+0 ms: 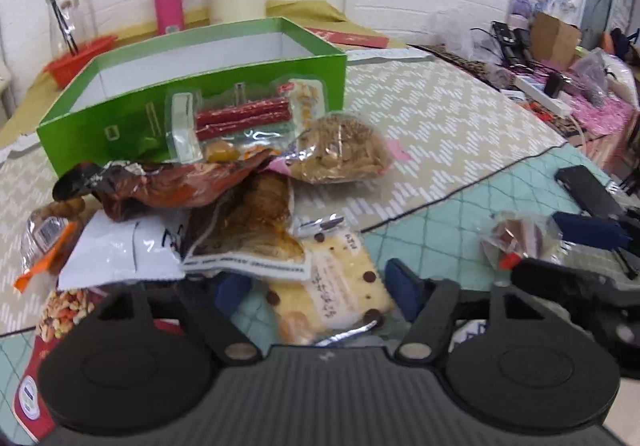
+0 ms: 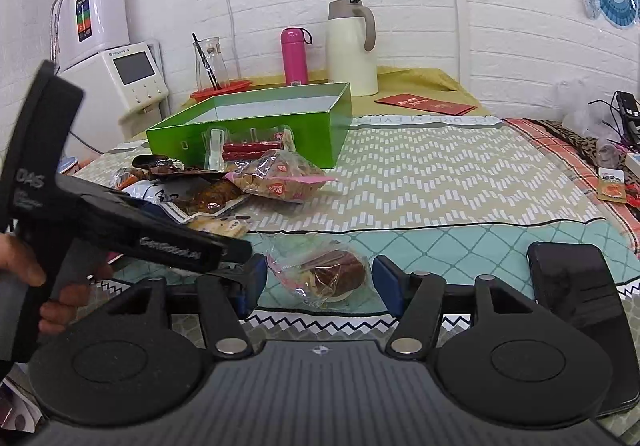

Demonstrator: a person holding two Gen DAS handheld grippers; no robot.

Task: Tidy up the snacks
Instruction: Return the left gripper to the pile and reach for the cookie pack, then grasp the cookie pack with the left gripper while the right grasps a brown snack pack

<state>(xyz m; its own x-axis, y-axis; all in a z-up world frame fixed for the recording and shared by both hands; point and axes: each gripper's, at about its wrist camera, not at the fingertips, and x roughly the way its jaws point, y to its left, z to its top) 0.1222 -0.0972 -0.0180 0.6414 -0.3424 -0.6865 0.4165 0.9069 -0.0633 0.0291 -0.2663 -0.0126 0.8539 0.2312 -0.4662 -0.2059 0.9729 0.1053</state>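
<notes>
Right wrist view: our right gripper (image 2: 318,280) stands spread around a small wrapped pastry (image 2: 324,274) at lower centre, pads apart from it. It looks light, soft and crinkly, so we judge a gentle mid-body pinch best. Our left gripper (image 1: 320,288) hangs half-spread over the cracker packet (image 1: 340,286), gripping nothing. The green box (image 2: 256,126) sits above.

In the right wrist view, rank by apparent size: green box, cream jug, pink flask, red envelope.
1. green box
2. cream jug
3 and 4. pink flask and red envelope look about alike, so unranked. All stand far back, so distance skews little.
</notes>
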